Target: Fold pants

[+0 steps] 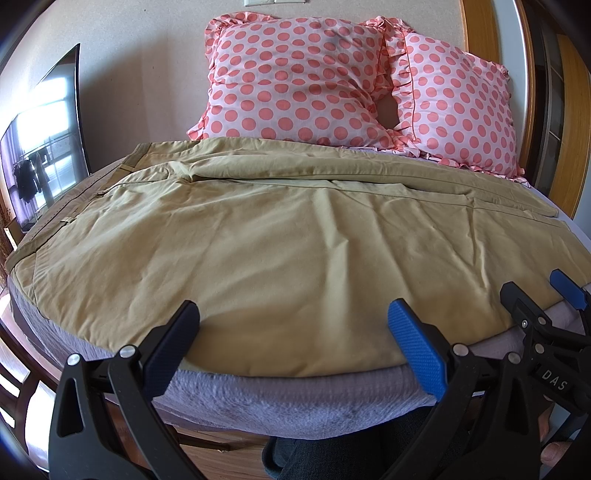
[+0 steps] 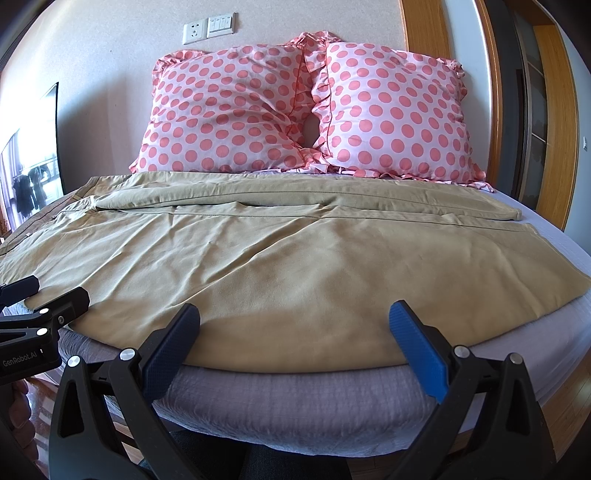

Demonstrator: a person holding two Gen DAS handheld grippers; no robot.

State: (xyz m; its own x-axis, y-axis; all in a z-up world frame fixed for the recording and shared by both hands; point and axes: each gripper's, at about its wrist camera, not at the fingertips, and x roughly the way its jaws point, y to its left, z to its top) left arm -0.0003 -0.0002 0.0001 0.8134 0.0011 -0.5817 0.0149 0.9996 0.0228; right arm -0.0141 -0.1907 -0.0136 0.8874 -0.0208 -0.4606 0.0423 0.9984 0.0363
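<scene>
Only right wrist shows wall socket point(image 2: 195, 33)

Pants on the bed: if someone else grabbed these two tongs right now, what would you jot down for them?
Left tongs: open, holding nothing, poised at the near edge of the pants.
Right tongs: open, holding nothing, at the same near edge, further right.
Pants: khaki, spread across the bed, waistband to the left, hems to the right, one leg behind the other, in front of the two dotted pillows.
Done: pants look laid out fairly flat, with some wrinkles.
Left: probably grip the near edge with both tongs and begin folding; no fold seems made yet.
</scene>
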